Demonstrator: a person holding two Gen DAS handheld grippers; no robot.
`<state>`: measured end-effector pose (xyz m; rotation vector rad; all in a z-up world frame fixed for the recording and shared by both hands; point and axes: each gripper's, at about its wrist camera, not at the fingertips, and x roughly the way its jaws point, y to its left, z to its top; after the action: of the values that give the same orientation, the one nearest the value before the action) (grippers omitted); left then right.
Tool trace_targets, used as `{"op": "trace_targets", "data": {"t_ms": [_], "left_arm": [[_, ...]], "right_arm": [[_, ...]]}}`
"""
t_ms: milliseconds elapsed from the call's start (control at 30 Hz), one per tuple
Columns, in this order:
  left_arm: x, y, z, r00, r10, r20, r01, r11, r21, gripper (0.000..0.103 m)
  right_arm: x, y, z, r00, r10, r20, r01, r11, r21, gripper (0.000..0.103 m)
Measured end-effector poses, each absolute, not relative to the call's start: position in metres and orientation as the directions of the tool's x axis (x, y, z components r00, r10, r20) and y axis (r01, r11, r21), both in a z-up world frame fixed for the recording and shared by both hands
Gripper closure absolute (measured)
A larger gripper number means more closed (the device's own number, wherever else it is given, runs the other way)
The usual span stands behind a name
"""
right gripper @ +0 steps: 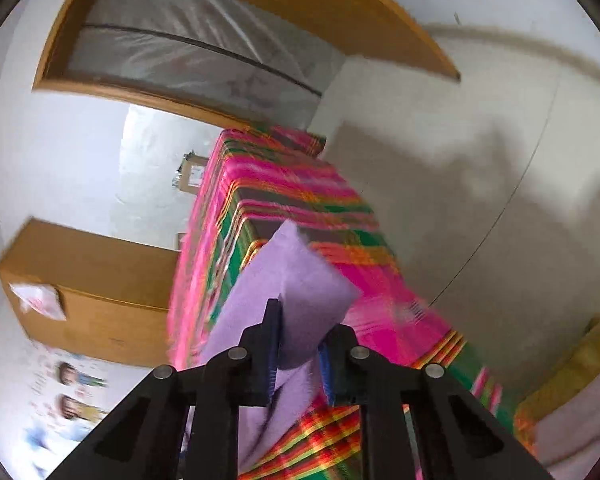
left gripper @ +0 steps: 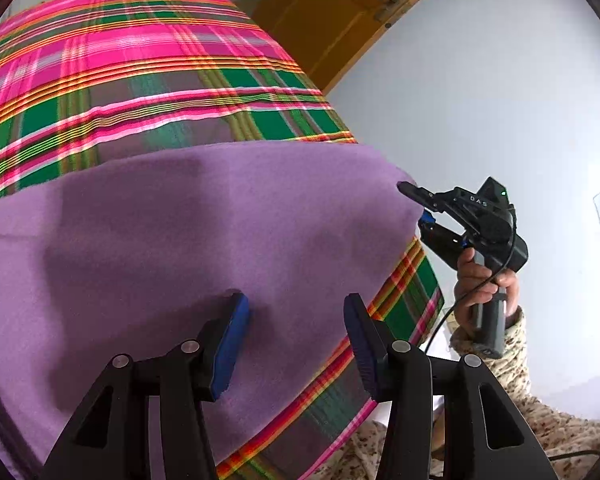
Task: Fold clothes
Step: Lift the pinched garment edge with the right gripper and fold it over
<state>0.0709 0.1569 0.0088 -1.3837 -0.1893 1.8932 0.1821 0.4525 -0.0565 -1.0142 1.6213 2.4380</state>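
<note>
Left wrist view alone shows the right gripper (left gripper: 414, 204) and the person's hand (left gripper: 482, 284) at 3 o'clock, pinching the smooth purple fleece cloth's (left gripper: 204, 224) corner. The cloth lies on the pink-green plaid bedspread (left gripper: 140, 64). Left gripper (left gripper: 296, 340) hovers with jaws apart. Right wrist view shows the corner lifted.

Plaid cover, doors, boxes, white walls

A pink-and-green plaid cover (left gripper: 148, 80) drapes the table. Behind it stand a wooden door (left gripper: 332, 20) and a plastic-sheeted doorway (right gripper: 204, 52). A cardboard box (right gripper: 192, 174) sits by the wall; cartoon stickers (right gripper: 74, 392) mark it.
</note>
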Motion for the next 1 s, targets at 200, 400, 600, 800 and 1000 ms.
{"op": "trace_targets", "data": {"t_ms": [200,400,600,800,1000], "left_arm": [[0.071,0.177,0.008,-0.08,0.662,-0.746,-0.518,-0.667,-0.536,0.052],[0.07,0.189,0.008,-0.056,0.67,-0.74,-0.532,-0.648,-0.546,0.052],[0.067,0.193,0.006,-0.042,0.688,-0.725,-0.527,-0.632,-0.569,0.052],[0.07,0.194,0.005,-0.034,0.696,-0.717,-0.527,-0.622,-0.579,0.052],[0.069,0.186,0.005,-0.016,0.714,-0.7,-0.516,-0.606,-0.606,0.052]], "right_arm": [[0.179,0.446,-0.045,-0.766,-0.212,-0.607,-0.385,-0.605,0.697,0.095],[0.174,0.425,-0.019,-0.766,-0.11,-0.633,-0.349,-0.756,0.554,0.096],[0.18,0.403,0.021,-0.803,-0.054,-0.594,-0.283,-0.842,0.459,0.096],[0.181,0.378,0.053,-0.832,-0.052,-0.552,-0.216,-0.887,0.409,0.096],[0.178,0.34,0.078,-0.853,-0.073,-0.517,-0.119,-0.937,0.328,0.096]]}}
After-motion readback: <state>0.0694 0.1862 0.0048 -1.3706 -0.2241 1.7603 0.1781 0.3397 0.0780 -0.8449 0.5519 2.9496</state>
